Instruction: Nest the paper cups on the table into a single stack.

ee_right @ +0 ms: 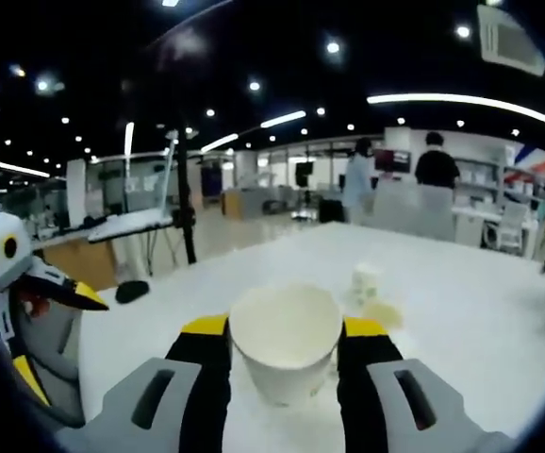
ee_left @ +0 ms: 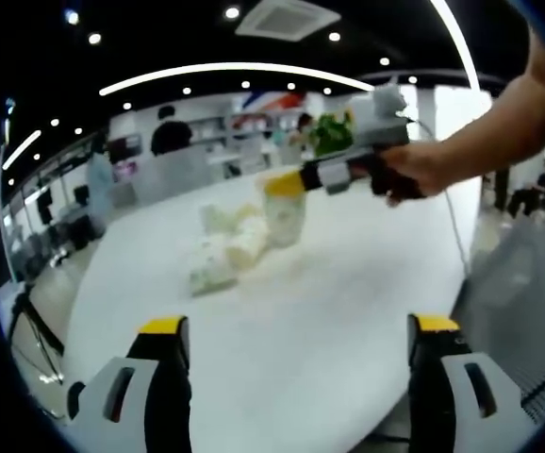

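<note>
An upright white paper cup [ee_right: 285,351] sits between the yellow-tipped jaws of my right gripper [ee_right: 287,344], which is shut on its sides. In the left gripper view, the right gripper [ee_left: 286,186] reaches in from the right in a person's hand [ee_left: 414,170], holding the cup [ee_left: 285,223] low over the white table [ee_left: 348,302]. Just left of it lies a loose cluster of paper cups [ee_left: 223,247] on their sides. My left gripper [ee_left: 299,332] hovers open at the near table edge, well short of the cups. Two more cups [ee_right: 369,281] rest beyond the held one.
A penguin toy [ee_right: 27,302] stands at the left in the right gripper view. A green plant [ee_left: 330,133] sits at the table's far side. People [ee_right: 436,160] stand by desks in the office behind. A cable [ee_left: 450,222] trails from the right gripper.
</note>
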The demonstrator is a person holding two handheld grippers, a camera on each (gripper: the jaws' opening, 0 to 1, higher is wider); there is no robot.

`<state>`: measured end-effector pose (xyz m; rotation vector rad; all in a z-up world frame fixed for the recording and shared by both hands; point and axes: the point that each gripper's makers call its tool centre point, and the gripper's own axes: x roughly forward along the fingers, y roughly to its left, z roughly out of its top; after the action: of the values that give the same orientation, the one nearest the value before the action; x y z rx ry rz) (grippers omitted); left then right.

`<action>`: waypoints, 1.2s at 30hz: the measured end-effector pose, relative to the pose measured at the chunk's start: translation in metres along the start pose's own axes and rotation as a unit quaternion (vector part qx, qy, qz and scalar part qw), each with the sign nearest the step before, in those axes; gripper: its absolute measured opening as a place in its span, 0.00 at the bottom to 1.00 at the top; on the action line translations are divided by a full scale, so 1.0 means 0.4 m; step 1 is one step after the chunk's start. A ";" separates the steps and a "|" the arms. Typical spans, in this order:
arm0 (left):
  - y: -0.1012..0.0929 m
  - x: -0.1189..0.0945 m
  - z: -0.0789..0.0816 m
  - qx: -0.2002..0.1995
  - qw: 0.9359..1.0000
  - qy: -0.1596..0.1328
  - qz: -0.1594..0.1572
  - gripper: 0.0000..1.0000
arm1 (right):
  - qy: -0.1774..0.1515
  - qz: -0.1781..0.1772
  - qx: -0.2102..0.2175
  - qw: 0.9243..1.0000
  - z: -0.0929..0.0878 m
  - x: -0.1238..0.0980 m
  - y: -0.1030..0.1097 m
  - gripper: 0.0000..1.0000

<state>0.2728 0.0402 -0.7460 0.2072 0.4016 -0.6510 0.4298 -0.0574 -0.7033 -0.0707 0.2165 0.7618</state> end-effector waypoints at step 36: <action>0.000 0.000 0.000 0.006 1.000 0.000 0.004 0.95 | -0.016 0.039 -0.003 0.999 -0.019 -0.114 0.099 0.41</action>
<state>0.2728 0.0404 -0.7458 0.2198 0.3977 -0.6453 0.3691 -0.0609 -0.7001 -0.0559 0.1865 0.8402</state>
